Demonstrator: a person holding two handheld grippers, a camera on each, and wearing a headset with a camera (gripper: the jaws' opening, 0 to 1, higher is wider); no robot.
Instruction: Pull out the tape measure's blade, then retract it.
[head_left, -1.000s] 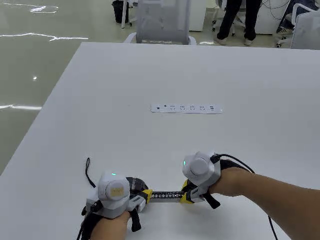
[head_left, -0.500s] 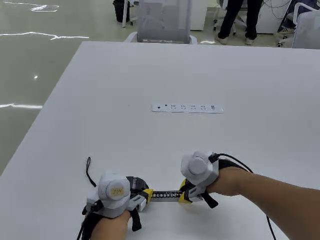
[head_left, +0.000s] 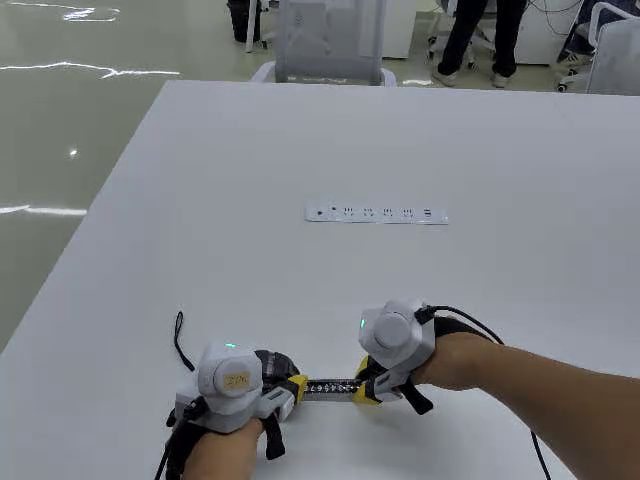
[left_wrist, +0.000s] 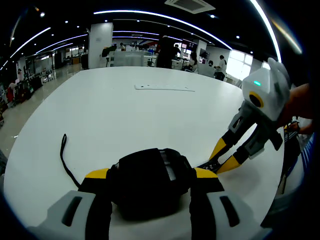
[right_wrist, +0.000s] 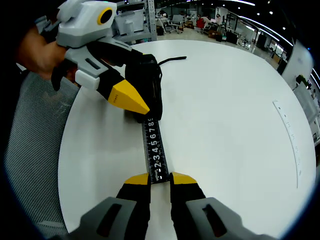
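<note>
Pinching flat blade (right_wrist: 155, 150) — black case (left_wrist: 150, 180)

The right gripper (right_wrist: 160, 179) pinches the end of the blade (right_wrist: 154, 145) between its two yellow tips. The blade lies flat on the white table (right_wrist: 220, 100), with the numbers 2 to 9 readable, and runs up to the black tape measure (right_wrist: 148, 75). The left gripper (right_wrist: 131, 97) comes from the upper left and seems clamped on the tape measure; its far fingertip is hidden. A black strap (right_wrist: 172, 60) lies beyond.
</note>
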